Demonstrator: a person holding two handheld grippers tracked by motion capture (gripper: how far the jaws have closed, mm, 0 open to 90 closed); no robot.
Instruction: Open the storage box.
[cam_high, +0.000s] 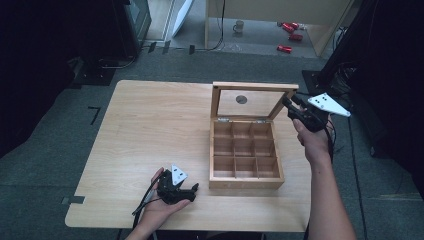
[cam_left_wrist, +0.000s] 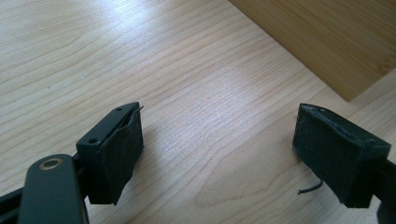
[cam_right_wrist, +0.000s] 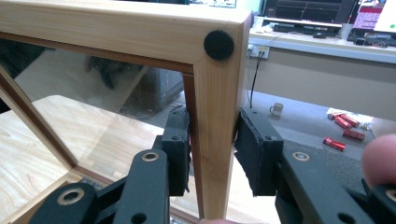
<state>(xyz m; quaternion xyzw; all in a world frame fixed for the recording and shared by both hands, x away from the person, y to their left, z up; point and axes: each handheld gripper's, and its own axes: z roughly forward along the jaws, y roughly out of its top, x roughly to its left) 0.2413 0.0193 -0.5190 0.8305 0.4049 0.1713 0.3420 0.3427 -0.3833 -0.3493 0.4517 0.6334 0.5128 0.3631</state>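
A wooden box (cam_high: 245, 183) with several square compartments stands right of the table's middle. Its glass-paned lid (cam_high: 252, 86) is raised upright at the back. My right gripper (cam_high: 290, 104) is at the lid's right edge. In the right gripper view the right gripper (cam_right_wrist: 212, 140) is shut on the lid frame's side rail (cam_right_wrist: 215, 93), one pad on each face, just below a black felt dot (cam_right_wrist: 219, 45). My left gripper (cam_high: 193, 192) lies low on the table near the box's front left corner. The left gripper (cam_left_wrist: 219, 135) stands open, with bare tabletop between its jaws.
The light wooden table (cam_high: 150, 125) has free room left of the box. The box's corner (cam_left_wrist: 327, 42) lies just beyond the left jaws. On the floor behind are red cans (cam_high: 287, 30) and a mug (cam_high: 239, 26).
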